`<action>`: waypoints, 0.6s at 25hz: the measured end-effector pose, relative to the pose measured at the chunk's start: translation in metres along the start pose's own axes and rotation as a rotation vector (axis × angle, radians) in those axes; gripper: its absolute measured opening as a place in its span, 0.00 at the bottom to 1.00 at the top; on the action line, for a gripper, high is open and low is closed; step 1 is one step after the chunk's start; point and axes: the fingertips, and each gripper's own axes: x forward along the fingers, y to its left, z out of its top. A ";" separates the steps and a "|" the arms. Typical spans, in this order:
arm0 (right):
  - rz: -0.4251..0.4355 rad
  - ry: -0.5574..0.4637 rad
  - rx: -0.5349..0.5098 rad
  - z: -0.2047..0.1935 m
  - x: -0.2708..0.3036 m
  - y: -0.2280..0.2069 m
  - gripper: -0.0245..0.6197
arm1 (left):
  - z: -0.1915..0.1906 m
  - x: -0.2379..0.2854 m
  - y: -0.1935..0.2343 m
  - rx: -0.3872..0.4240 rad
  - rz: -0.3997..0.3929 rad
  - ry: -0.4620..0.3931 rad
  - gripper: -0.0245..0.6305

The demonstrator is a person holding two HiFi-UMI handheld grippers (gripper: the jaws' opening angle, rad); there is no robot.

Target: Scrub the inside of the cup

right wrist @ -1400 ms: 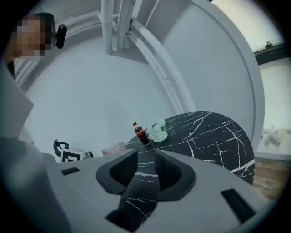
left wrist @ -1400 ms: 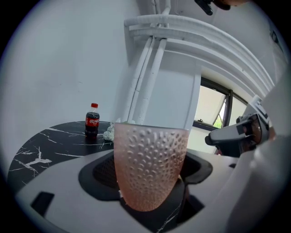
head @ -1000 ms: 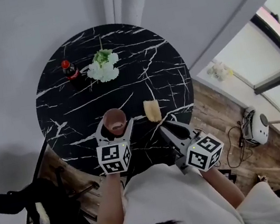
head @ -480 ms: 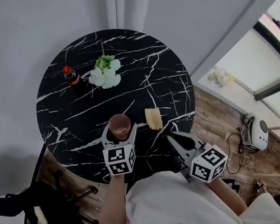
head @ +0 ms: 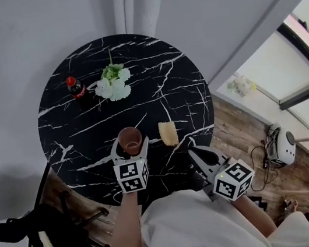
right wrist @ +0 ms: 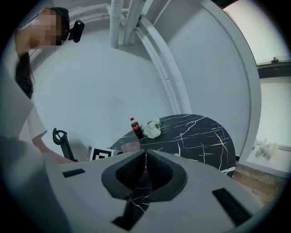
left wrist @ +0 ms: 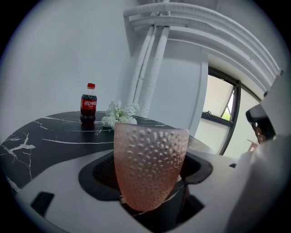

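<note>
A round black marble-look table [head: 154, 90] stands by a grey wall. Near its front edge, the left gripper [head: 130, 144] has its jaws clamped on an upright pink dimpled cup [head: 129, 137]. A yellowish sponge [head: 168, 133] lies just right of the cup. The right gripper [head: 198, 153], jaws together and empty, hangs at the table's rim. A cola bottle [head: 76, 88] and white flowers [head: 112, 86] sit at the far side.
</note>
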 end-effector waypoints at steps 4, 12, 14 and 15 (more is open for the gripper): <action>0.004 0.008 -0.007 0.000 0.003 0.000 0.10 | -0.002 0.001 -0.004 0.037 -0.014 -0.006 0.61; 0.025 0.012 -0.006 -0.002 0.010 0.003 0.10 | -0.014 0.001 -0.015 0.104 -0.046 0.053 0.61; 0.029 0.014 0.001 -0.003 0.011 0.004 0.10 | -0.016 0.002 -0.016 0.096 -0.052 0.072 0.61; 0.031 0.014 0.002 -0.003 0.012 0.004 0.10 | -0.016 0.003 -0.015 0.088 -0.052 0.077 0.61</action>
